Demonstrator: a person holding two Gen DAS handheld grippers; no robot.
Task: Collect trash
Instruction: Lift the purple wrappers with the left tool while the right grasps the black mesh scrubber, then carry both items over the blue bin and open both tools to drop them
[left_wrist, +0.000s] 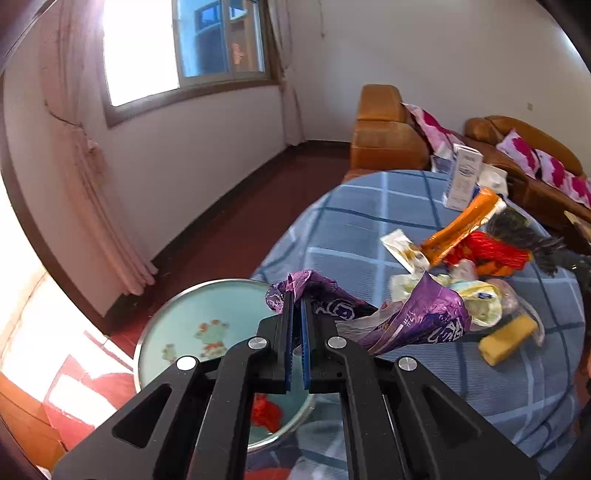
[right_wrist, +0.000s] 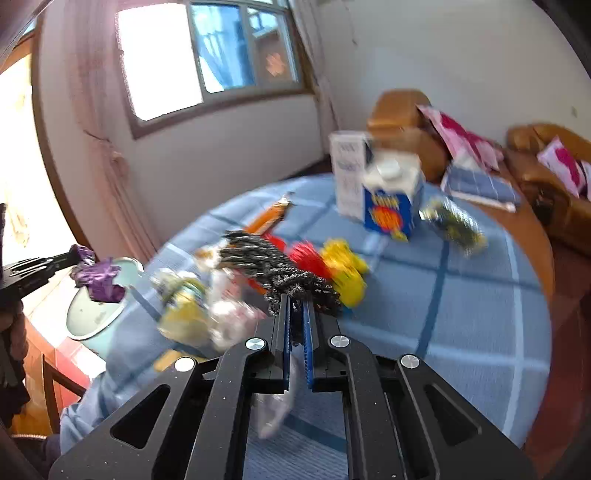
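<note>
My left gripper is shut on a crumpled purple plastic wrapper, held over the edge of the blue checked tablecloth; the wrapper shows in the right wrist view too. My right gripper is shut on a black-and-white tinsel duster with red and yellow tufts, which sweeps against a pile of trash. In the left wrist view the pile holds an orange wrapper, a sauce packet and a yellow sponge.
A pale green round bin stands below the table's left edge, seen also in the right wrist view. A white carton, a blue juice carton and a shiny packet stand further back. Orange sofas line the wall.
</note>
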